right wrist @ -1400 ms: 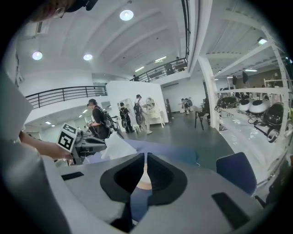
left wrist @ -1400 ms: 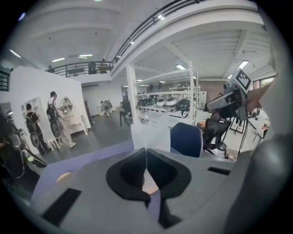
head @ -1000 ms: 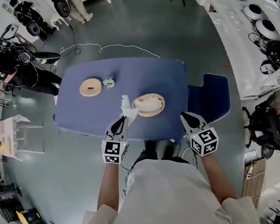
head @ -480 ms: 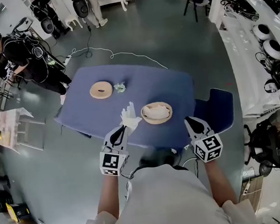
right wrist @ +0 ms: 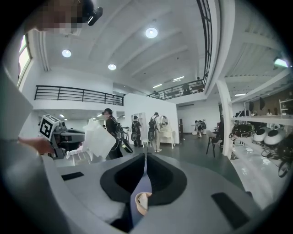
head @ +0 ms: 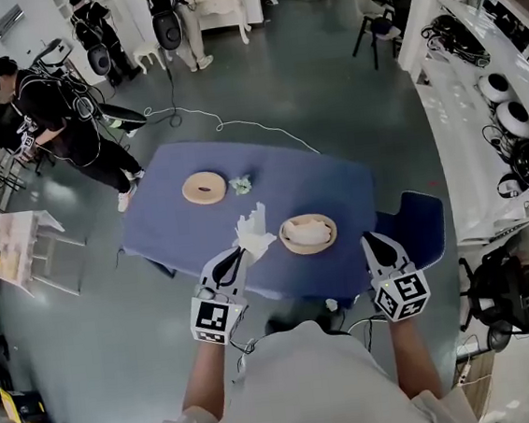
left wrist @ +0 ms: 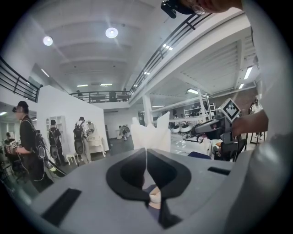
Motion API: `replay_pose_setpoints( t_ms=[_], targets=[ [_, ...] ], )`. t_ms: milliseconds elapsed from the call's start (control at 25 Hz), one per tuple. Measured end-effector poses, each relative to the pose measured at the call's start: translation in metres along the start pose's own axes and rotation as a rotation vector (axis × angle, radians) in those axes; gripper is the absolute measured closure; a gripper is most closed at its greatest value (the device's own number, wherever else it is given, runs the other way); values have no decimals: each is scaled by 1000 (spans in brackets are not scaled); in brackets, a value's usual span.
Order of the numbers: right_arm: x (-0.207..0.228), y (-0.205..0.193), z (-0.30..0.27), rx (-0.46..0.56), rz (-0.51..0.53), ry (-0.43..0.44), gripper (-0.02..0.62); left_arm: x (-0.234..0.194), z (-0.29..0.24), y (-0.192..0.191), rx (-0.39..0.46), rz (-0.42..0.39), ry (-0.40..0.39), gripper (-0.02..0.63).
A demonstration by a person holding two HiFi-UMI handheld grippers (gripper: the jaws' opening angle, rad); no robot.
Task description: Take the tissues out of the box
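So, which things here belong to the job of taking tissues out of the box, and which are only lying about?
Belonging to the job:
- round tan box with white tissues inside
- white paper tissue, pinched by the left gripper
- blue table under them

Lying about:
- round tan disc with a hole
- small pale crumpled wad beside it
- blue chair

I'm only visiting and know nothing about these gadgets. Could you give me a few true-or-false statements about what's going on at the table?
1. The left gripper is pinching a white tissue. True.
2. The right gripper holds a tissue as well. False: its jaws are together with nothing between them.
3. The round box sits on the blue table. True.
4. The crumpled tissue lies on the floor. False: it lies on the table, beside the wooden disc.
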State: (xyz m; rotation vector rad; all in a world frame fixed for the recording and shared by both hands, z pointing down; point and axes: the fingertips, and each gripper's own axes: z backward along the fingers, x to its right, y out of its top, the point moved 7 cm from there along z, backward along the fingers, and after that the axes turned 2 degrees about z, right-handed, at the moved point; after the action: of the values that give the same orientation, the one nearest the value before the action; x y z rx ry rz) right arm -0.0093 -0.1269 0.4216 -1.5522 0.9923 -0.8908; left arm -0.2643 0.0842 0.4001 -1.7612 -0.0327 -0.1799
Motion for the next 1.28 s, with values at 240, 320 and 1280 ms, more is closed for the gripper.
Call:
replay_pose_setpoints(
  t_ms=[240,320,1280],
  targets=[
    [-8,12,-2,22,28,-16,557,-13,3,2,7,-11,-5,592],
    [-12,15,-1,28,46,-17,558,-17,6,3,9,-13,-5,593],
    [-20,21,0,48,66,-36,560,-28,4,-1,22,2,-18,592]
  ],
)
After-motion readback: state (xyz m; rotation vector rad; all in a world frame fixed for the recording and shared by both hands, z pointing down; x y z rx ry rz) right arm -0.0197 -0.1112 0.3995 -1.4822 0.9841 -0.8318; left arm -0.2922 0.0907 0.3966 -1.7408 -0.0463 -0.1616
